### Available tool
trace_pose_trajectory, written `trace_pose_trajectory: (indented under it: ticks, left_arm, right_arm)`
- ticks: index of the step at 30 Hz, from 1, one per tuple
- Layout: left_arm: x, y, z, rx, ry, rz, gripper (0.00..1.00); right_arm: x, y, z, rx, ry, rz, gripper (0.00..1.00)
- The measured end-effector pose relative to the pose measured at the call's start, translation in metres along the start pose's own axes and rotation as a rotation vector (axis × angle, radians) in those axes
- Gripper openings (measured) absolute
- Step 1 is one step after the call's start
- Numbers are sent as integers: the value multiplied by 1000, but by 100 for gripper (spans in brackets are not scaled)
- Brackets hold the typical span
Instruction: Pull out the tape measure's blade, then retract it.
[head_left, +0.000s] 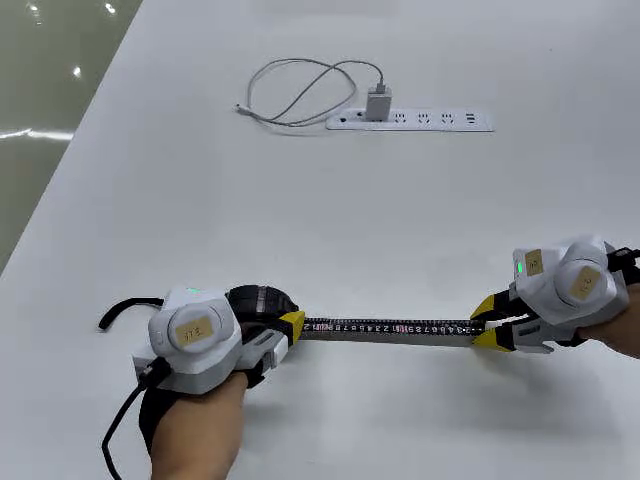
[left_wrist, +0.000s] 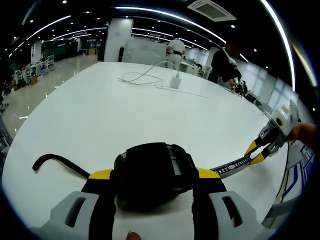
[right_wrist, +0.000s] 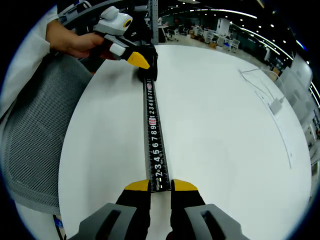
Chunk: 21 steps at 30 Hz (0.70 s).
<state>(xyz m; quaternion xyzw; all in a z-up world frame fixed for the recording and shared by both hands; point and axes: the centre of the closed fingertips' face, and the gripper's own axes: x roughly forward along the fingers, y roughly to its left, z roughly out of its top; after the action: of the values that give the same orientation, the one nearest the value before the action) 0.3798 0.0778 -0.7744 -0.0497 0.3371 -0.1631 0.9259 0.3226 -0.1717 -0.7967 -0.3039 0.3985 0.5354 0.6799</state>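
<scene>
Closest to us, the left gripper (head_left: 283, 330) sits low on the white table (head_left: 300, 220), its yellow-tipped jaws closed around the black tape measure (head_left: 262, 301). In the left gripper view the tape measure (left_wrist: 152, 167) sits squarely between the two jaws, and its black strap (left_wrist: 55, 162) curls away across the table. Out comes the blade (head_left: 390, 329), stretched flat and straight just above the table toward the right gripper (head_left: 487, 323). That one is nipped down narrow on the blade's far end. From the right gripper view the numbered blade (right_wrist: 152, 130) runs from between the yellow tips back to the tape measure. Well beyond, a white power strip (head_left: 410, 120) lies on the table with a charger (head_left: 378, 103) plugged in and its cable (head_left: 295, 95) looped beside it.
</scene>
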Motion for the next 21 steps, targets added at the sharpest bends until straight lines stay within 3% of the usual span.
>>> trace_pose_trajectory:
  ticks: [21]
  left_arm:
    - [-1, 1, 0, -22, -2, -9, 58]
  right_arm:
    - [10, -6, 18, -2, -38, 10, 11]
